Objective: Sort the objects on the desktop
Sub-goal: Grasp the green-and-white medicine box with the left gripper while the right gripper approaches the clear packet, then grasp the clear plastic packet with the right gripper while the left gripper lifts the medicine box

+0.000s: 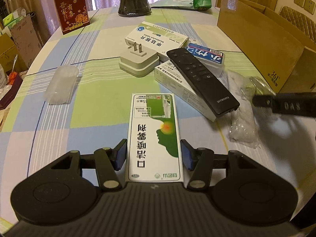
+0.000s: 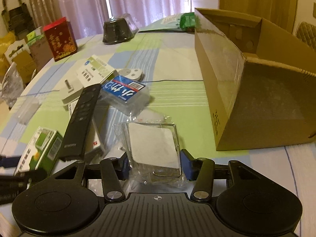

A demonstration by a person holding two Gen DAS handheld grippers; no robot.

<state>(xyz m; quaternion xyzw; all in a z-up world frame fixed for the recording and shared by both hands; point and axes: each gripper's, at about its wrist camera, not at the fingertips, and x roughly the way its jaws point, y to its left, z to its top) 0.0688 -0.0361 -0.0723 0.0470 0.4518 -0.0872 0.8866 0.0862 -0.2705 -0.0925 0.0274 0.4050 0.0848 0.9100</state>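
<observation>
A green and white medicine box (image 1: 154, 136) lies lengthwise between the blue pads of my left gripper (image 1: 154, 154), which is shut on its long sides. The same box (image 2: 39, 148) shows at the lower left of the right wrist view. My right gripper (image 2: 156, 166) is shut on a clear plastic packet (image 2: 154, 146) with a white square inside, just left of an open cardboard box (image 2: 246, 88). One finger (image 1: 276, 104) of the right gripper shows blurred over the packet (image 1: 243, 122) in the left wrist view.
A black remote (image 1: 201, 79) rests across a white medicine box (image 1: 177, 83). Beside them are a white plug adapter (image 1: 138, 62), another medicine box (image 1: 158, 37), a blue-labelled clear case (image 1: 207, 56) and a clear tub (image 1: 61, 83). A red box (image 1: 72, 7) and black bowl (image 1: 134, 4) stand at the back.
</observation>
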